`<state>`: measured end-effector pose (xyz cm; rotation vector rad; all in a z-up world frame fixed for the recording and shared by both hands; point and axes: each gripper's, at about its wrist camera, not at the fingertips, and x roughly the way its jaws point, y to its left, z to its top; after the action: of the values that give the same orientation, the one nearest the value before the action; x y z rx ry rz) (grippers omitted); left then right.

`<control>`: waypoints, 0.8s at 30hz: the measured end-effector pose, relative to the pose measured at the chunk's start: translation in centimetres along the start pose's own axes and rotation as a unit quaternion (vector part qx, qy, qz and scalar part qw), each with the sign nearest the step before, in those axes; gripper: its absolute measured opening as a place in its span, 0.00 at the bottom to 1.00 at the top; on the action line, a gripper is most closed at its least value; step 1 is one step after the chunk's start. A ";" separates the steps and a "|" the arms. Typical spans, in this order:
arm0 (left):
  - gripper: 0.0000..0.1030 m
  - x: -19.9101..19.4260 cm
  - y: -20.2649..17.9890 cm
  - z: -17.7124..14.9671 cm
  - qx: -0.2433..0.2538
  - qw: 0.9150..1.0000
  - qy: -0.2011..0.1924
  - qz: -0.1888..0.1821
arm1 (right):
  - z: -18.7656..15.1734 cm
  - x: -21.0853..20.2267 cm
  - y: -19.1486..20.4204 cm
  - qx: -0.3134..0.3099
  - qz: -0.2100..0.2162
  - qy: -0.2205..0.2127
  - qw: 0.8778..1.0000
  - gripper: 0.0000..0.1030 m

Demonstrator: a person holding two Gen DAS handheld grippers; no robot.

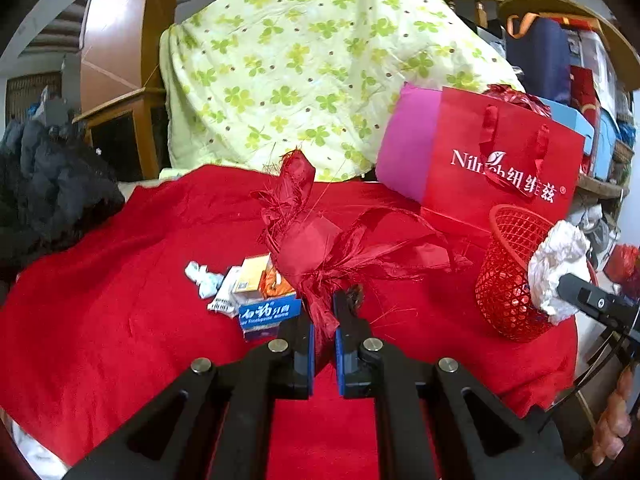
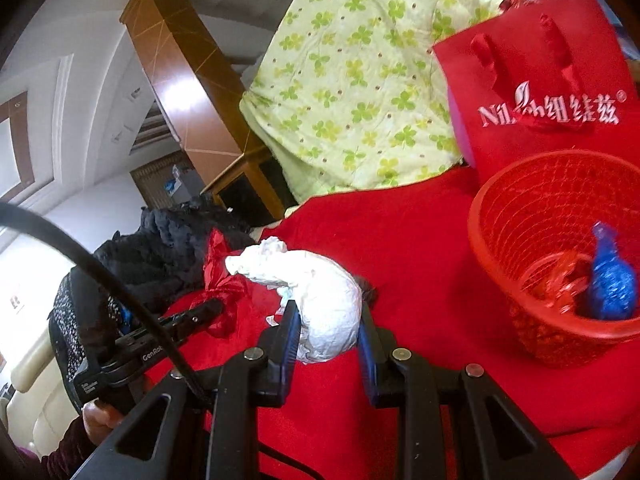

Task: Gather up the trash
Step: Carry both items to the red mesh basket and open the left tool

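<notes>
Trash rides in both tools — the left tool (image 1: 323,320) pinches a red wrapper (image 1: 320,240), the right tool (image 2: 330,322) clamps a white wad (image 2: 320,296) just beside the basket (image 2: 560,320) — presumably lifted for dropping in, while boxes (image 1: 260,292) wait farther from it.

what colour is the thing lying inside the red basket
Blue, a shiny crumpled wrapper beside clear reddish plastic in the red basket; the right wrist view shows it best.

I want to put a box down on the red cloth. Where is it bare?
The red cloth is bare left of the small boxes, toward the dark jacket, and between the red basket and the green blanket. Around the boxes it is crowded.
</notes>
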<state>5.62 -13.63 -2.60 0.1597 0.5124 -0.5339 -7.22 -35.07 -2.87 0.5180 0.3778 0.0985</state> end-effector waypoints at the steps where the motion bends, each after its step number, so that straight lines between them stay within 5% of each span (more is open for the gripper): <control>1: 0.08 0.0 -0.5 0.2 0.004 1.000 0.000 -0.003 | 0.2 -0.4 -0.1 0.002 -0.002 -0.004 1.000 0.28; 24: 0.08 -0.2 -7.1 3.4 0.052 0.997 -0.009 -0.053 | 2.8 -6.1 -3.2 0.021 -0.044 -0.065 0.997 0.28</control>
<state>3.16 -20.51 0.32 0.2283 0.4782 -0.6646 -11.82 -40.23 -0.26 0.5453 0.2744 -0.0279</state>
